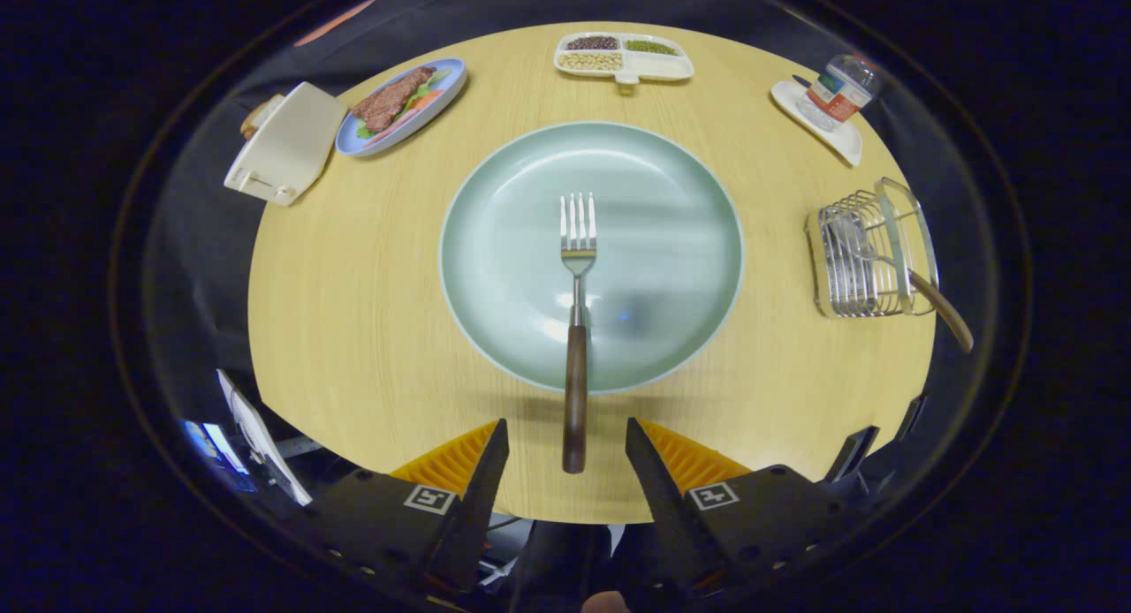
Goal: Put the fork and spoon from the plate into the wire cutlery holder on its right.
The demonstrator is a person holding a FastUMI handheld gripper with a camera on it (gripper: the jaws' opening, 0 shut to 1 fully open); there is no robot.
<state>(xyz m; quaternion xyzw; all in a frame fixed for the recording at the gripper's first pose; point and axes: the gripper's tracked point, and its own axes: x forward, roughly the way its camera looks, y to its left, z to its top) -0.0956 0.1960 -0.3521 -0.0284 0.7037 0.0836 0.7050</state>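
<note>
Half done: spoon in the holder, fork left on the plate.

The claw (pixel 567 450) gapes wide and empty around the fork's (pixel 576 330) handle end; the spoon (pixel 892 264) lies in the wire cutlery holder (pixel 870 251) near the surface's (pixel 353 313) right edge, beside the plate (pixel 671 198).

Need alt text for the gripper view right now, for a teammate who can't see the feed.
The open gripper hovers with its fingers either side of the fork handle's end; the fork lies on the pale green plate on a round wooden table. To the plate's right, the wire cutlery holder already holds the spoon.
</note>
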